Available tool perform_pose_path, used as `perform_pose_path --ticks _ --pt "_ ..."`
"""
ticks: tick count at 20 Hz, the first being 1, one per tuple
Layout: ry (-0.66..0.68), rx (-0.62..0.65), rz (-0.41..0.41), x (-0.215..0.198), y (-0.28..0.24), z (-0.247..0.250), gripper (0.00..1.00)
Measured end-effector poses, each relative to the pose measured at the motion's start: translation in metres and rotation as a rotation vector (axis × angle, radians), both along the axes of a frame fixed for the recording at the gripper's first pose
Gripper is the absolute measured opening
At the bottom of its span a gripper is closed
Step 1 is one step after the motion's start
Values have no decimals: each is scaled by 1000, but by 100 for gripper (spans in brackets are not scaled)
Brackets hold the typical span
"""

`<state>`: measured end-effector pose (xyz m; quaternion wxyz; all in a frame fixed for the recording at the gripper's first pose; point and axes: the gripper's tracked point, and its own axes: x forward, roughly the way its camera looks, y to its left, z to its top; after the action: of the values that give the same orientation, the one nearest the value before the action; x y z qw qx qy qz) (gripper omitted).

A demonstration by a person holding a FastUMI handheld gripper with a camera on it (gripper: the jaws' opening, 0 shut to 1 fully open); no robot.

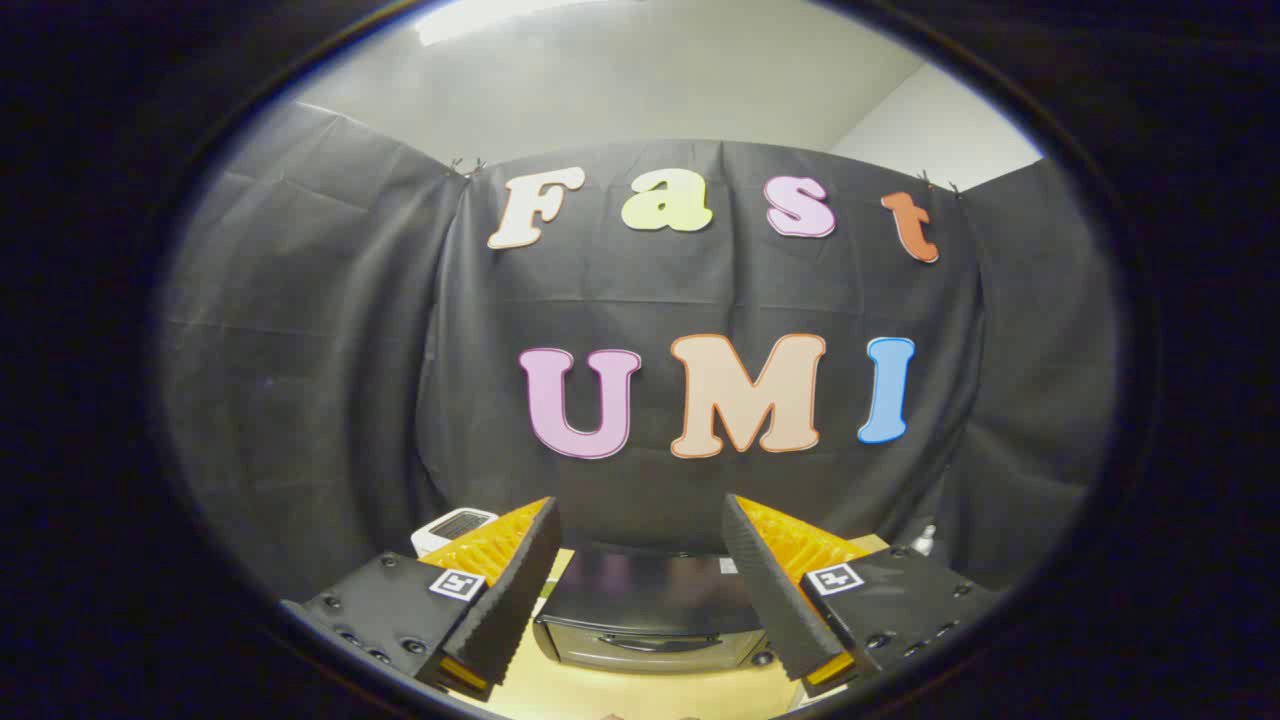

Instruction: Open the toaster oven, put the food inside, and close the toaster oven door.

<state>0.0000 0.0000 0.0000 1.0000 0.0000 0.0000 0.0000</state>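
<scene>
Above toaster oven [650, 615], gripper [640, 560] held wide open, nothing grasped; oven door seen shut, handle untouched; opening, loading, closing judged all left.

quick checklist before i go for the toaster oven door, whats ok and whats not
1. Gripper open, nothing between its fingers: ok.
2. Toaster oven ahead, framed between the fingers: ok.
3. Oven door shut, its handle visible on the front: ok, door not yet opened.
4. Fingers at the handle: not ok, they sit well above and short of it, aimed mostly at the wall cloth.
5. Food located: cannot tell, none identifiable here.
6. Path past the white object beside the left finger: cannot tell, it is mostly hidden.
</scene>
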Motion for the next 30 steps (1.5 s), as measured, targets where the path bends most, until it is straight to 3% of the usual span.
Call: perform_pose_path --ticks 16,23,30 --pt "-22 1 -6 -2 12 -11 100" --pt "-9 -19 -72 19 -3 -81 100" --pt "-27 54 -164 53 -30 -178 100"
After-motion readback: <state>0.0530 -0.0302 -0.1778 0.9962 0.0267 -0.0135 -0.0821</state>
